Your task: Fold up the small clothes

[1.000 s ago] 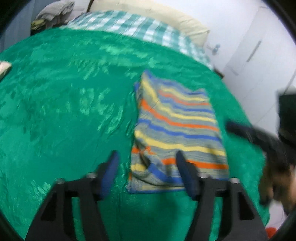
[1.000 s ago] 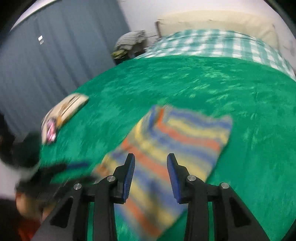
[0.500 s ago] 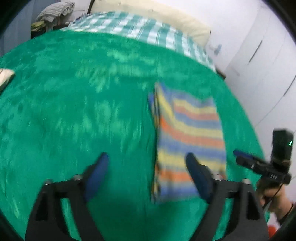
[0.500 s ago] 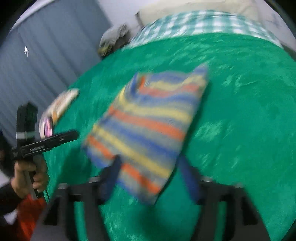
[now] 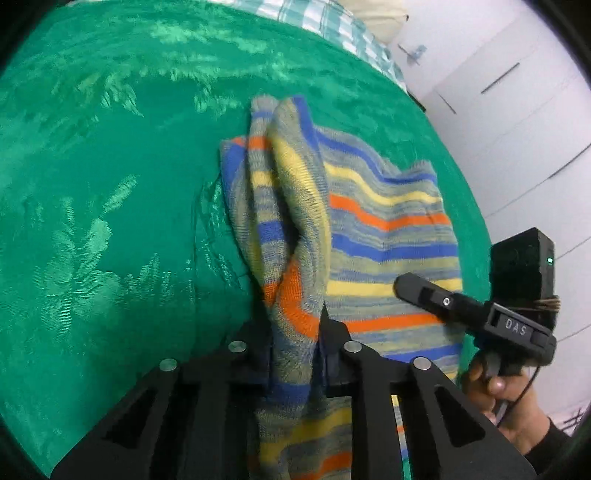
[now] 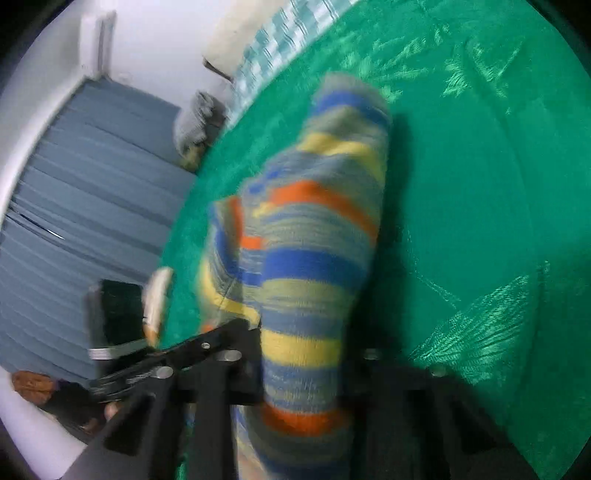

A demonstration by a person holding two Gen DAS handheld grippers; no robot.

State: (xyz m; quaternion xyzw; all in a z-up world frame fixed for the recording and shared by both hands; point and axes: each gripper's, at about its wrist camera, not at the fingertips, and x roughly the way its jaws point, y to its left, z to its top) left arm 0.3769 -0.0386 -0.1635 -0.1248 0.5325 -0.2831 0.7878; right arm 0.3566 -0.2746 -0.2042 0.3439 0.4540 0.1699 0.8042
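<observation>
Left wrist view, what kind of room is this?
Most likely a bedroom: a green bedspread covers a bed, a checked pillow lies at its head, and white wardrobe doors stand beside it.

Green bedspread (image 5: pixel 110 184), checked sheet (image 5: pixel 332 22) (far end), grey curtain (image 6: pixel 74 184).

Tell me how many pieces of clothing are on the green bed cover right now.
1: the striped knit garment, bunched near the cover's right edge, pinched by the left gripper and the right gripper. More may lie outside these views.
</observation>
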